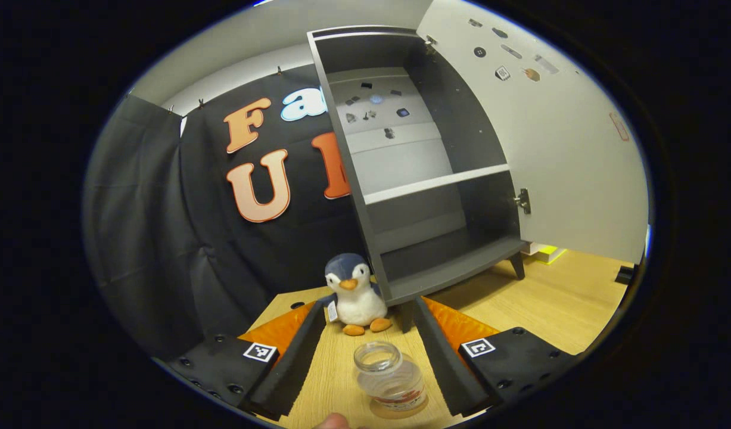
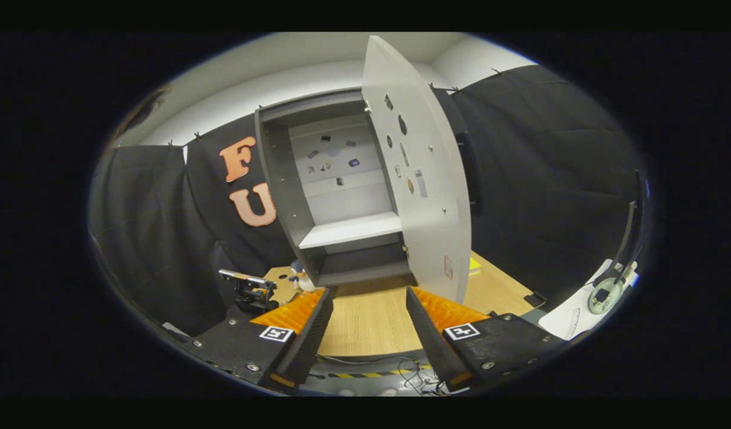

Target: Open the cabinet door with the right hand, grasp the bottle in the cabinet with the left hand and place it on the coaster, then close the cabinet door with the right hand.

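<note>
We've got the clear, lidless plastic bottle (image 1: 390, 376) standing upright, mouth up, on the round tan coaster (image 1: 401, 408), between our left gripper's (image 1: 368, 357) spread fingers, untouched. Right gripper (image 2: 365, 322) hangs open too. The matte grey cabinet's (image 1: 425, 250) flat door (image 2: 428, 196) is swung open.

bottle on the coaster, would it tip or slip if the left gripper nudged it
The bottle looks clear, uncapped and mostly empty, so probably light and easy to tip. Its smooth wall may slip between the fingers. It stands on a thin coaster, which might slide on the table.
</note>
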Motion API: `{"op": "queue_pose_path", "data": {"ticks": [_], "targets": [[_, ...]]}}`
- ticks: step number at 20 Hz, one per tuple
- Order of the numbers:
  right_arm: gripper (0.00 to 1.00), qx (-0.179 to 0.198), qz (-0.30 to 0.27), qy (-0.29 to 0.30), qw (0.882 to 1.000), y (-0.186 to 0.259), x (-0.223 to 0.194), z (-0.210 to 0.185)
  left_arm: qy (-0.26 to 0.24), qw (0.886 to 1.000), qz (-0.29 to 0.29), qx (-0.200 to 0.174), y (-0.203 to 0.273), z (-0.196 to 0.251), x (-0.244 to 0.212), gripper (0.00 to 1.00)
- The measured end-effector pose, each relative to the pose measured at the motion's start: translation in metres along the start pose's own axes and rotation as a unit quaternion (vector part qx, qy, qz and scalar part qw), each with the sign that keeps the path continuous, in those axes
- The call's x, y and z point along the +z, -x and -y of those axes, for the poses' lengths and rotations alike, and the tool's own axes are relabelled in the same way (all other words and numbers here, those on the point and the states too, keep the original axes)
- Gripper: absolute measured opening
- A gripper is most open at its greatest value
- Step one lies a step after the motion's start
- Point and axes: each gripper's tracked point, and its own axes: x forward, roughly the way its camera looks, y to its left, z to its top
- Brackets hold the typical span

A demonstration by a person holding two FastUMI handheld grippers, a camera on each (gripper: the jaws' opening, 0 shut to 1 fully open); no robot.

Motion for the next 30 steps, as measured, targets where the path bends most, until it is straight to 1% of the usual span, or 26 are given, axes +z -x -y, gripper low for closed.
{"op": "queue_pose_path", "data": {"ticks": [1,2,3,4,7,10,13,15,16,17,18,19,20,21,22,23,26,27,28,29,30], "targets": [[0.78,-0.001,0.013,0.001,1.0,0.001,0.009,0.005,0.003,1.0,0.008,-0.001,0.002,-0.002,0.018,0.97],[0.78,-0.001,0.028,0.001,1.0,0.001,0.02,0.011,0.004,1.0,0.013,-0.002,0.006,-0.004,0.034,0.92],[0.78,-0.002,0.042,0.003,0.999,0.002,0.031,0.017,0.009,1.0,0.017,-0.004,0.01,-0.005,0.05,0.92],[0.78,-0.004,0.054,0.006,0.998,0.004,0.041,0.024,0.013,1.0,0.02,-0.007,0.014,-0.006,0.063,0.97],[0.78,-0.016,0.079,0.021,0.997,0.004,0.067,0.052,0.023,0.999,0.024,-0.02,0.03,-0.005,0.099,0.96],[0.78,-0.028,0.102,0.035,0.994,0.003,0.094,0.092,0.036,0.999,0.025,-0.029,0.046,-0.005,0.121,0.97],[0.78,-0.038,0.115,0.041,0.992,-0.004,0.106,0.125,0.039,0.999,0.018,-0.029,0.057,-0.009,0.131,0.97],[0.78,-0.037,0.115,0.046,0.992,-0.017,0.107,0.142,0.042,0.999,0.014,-0.028,0.062,-0.009,0.136,0.97],[0.78,-0.033,0.112,0.044,0.992,-0.025,0.106,0.148,0.041,0.999,0.015,-0.024,0.065,-0.01,0.138,0.93],[0.78,-0.028,0.111,0.041,0.993,-0.034,0.106,0.153,0.038,0.999,0.016,-0.02,0.067,-0.013,0.141,0.97],[0.78,-0.022,0.109,0.037,0.993,-0.043,0.104,0.157,0.034,0.999,0.019,-0.015,0.067,-0.015,0.143,0.97],[0.79,-0.015,0.107,0.033,0.994,-0.046,0.1,0.156,0.029,0.999,0.019,-0.011,0.069,-0.016,0.144,0.97],[0.79,-0.007,0.105,0.031,0.994,-0.051,0.097,0.154,0.025,0.999,0.019,-0.007,0.071,-0.017,0.145,0.93],[0.8,-0.005,0.107,0.031,0.994,-0.061,0.098,0.159,0.023,1.0,0.018,-0.002,0.074,-0.019,0.145,0.97],[0.74,-0.001,0.108,0.032,0.994,-0.064,0.098,0.161,0.024,1.0,0.016,0.003,0.075,-0.021,0.144,0.97],[0.8,0.004,0.107,0.03,0.994,-0.063,0.097,0.159,0.026,1.0,0.012,0.006,0.076,-0.022,0.142,0.97],[0.81,0.023,0.102,0.03,0.994,-0.066,0.094,0.149,0.031,0.999,0.003,0.021,0.081,-0.028,0.139,0.97],[0.74,0.031,0.099,0.032,0.994,-0.067,0.092,0.142,0.033,0.999,0.0,0.023,0.082,-0.029,0.137,0.97],[0.81,0.039,0.098,0.039,0.994,-0.069,0.091,0.134,0.033,0.999,-0.001,0.025,0.084,-0.03,0.136,0.97],[0.73,0.048,0.095,0.044,0.993,-0.07,0.089,0.125,0.033,0.999,-0.001,0.026,0.085,-0.032,0.136,0.97],[0.81,0.059,0.094,0.051,0.992,-0.071,0.087,0.112,0.036,0.999,0.002,0.027,0.084,-0.033,0.138,0.97]]}}
